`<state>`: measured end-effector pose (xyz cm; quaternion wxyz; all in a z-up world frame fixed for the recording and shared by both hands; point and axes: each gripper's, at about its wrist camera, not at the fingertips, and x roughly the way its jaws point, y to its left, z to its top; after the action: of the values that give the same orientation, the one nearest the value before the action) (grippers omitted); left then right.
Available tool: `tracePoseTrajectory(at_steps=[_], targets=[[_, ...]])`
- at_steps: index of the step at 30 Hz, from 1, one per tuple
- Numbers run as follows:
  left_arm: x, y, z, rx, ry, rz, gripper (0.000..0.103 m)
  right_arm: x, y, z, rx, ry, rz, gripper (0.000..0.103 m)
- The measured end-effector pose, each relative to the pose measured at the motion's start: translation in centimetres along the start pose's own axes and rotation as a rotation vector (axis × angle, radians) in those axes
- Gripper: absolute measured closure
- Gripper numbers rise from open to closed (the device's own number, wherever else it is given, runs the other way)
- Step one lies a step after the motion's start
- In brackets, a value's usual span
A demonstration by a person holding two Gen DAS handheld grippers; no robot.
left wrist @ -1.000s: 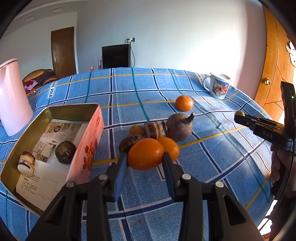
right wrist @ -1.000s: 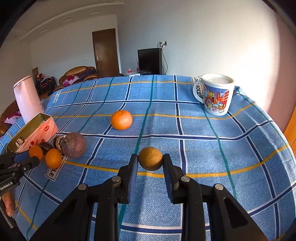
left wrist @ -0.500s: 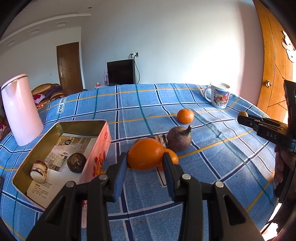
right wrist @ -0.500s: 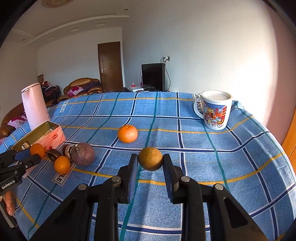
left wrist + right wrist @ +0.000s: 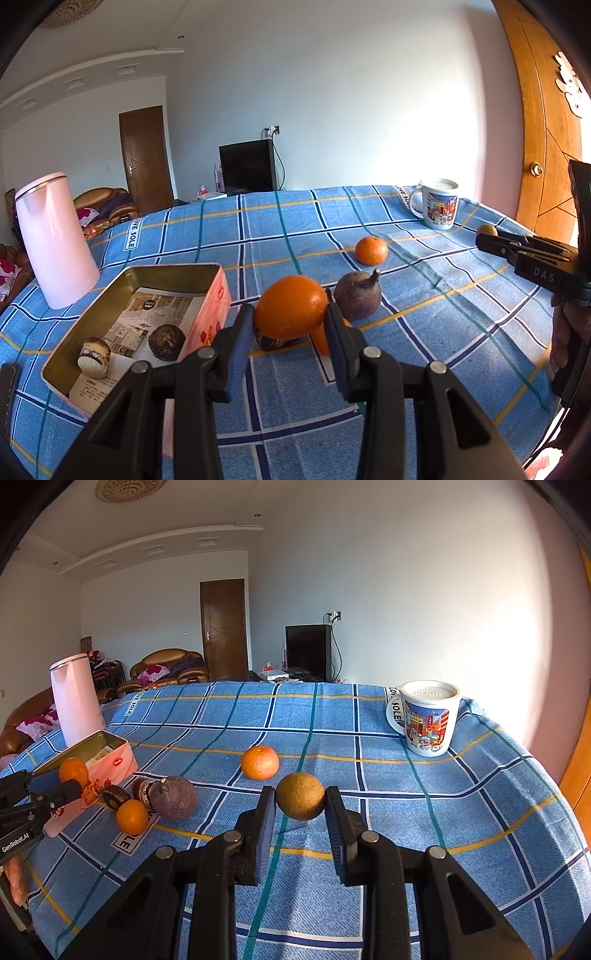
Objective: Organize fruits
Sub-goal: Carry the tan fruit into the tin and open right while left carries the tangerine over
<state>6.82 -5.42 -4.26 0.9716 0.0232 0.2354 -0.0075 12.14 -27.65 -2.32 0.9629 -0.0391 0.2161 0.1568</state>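
Left gripper pinches a smooth glossy orange fruit, held in the air beside the rectangular metal tin. Right gripper clamps a round, rough tan-brown fruit above the blue checked woven tablecloth. Dimpled tangerine sits just behind.

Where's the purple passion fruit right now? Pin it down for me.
The purple passion fruit lies on the blue checked tablecloth, mid-table in the left wrist view, just right of the orange held in the left gripper.
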Motion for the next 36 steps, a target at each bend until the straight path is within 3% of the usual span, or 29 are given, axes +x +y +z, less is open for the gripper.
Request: tracePoseTrajectory(at_steps=[12, 24, 36], targets=[[-1.1, -0.2, 0.2, 0.014, -0.070, 0.043, 0.063, -1.3, 0.5, 0.0, -0.022, -0.068, -0.004, 0.074], [-2.1, 0.0, 0.4, 0.028, -0.131, 0.089, 0.063, -3.5, 1.2, -0.3, -0.048, -0.189, -0.037, 0.074], [-2.6, 3.5, 0.4, -0.017, -0.131, 0.124, 0.063, -2.8, 4.9, 0.7, -0.078, -0.159, 0.026, 0.074]])
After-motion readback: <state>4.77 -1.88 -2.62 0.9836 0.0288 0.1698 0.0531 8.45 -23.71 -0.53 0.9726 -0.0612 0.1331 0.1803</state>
